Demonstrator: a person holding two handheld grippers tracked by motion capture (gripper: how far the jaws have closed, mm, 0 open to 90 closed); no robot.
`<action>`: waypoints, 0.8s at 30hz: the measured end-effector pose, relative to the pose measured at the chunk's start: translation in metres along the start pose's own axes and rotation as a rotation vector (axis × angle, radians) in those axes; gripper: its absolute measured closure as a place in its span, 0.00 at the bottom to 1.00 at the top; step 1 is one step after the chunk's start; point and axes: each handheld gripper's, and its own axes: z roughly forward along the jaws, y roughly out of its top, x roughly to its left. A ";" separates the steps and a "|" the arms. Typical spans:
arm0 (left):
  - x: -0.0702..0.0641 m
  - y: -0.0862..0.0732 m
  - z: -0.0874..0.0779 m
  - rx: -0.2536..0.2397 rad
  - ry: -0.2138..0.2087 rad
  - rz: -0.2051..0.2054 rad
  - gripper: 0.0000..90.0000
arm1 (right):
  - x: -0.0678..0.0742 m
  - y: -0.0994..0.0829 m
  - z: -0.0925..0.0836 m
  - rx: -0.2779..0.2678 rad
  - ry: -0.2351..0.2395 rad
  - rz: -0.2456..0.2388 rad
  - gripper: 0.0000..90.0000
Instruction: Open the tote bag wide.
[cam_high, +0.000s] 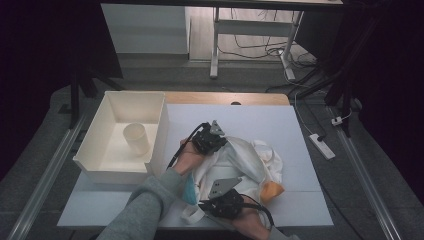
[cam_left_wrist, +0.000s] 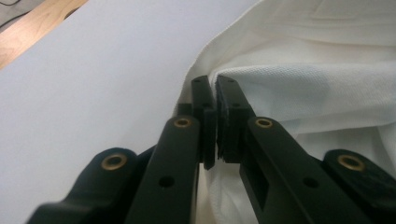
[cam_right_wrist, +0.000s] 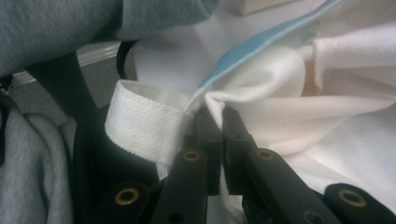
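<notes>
High view shows us the white cloth bag (cam_high: 240, 162) lying crumpled on the white surface (cam_high: 280, 125), toward its near edge, with a blue patch (cam_high: 190, 192) at its left and an orange patch (cam_high: 272, 190) at its right. We hold it with both claws. Our left claw (cam_left_wrist: 215, 88) is closed on a fold at the bag's edge, the fabric pinched between its two black tips with no gap to see. Our right claw (cam_right_wrist: 219, 119) is closed as tight on a gathered bunch of the cloth, right where a woven white strap (cam_right_wrist: 144, 123) loops off beside the blue trim (cam_right_wrist: 261, 46). Our grey sleeve (cam_high: 145, 207) crosses low in front of the bag. Left of the bag, just beside our left hand (cam_high: 187, 157), stands an open white box (cam_high: 95, 165) with a white cup (cam_high: 136, 138) lying inside it.
</notes>
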 end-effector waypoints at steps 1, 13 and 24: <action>0.001 0.002 0.001 0.004 0.001 0.004 0.96 | -0.001 0.001 0.001 -0.003 -0.001 0.003 0.99; 0.012 0.015 0.014 0.050 -0.003 0.011 0.96 | -0.016 0.018 0.020 -0.034 -0.010 0.046 0.99; 0.013 0.013 0.011 0.049 -0.022 -0.009 0.95 | -0.017 0.014 0.021 -0.026 0.015 0.046 0.98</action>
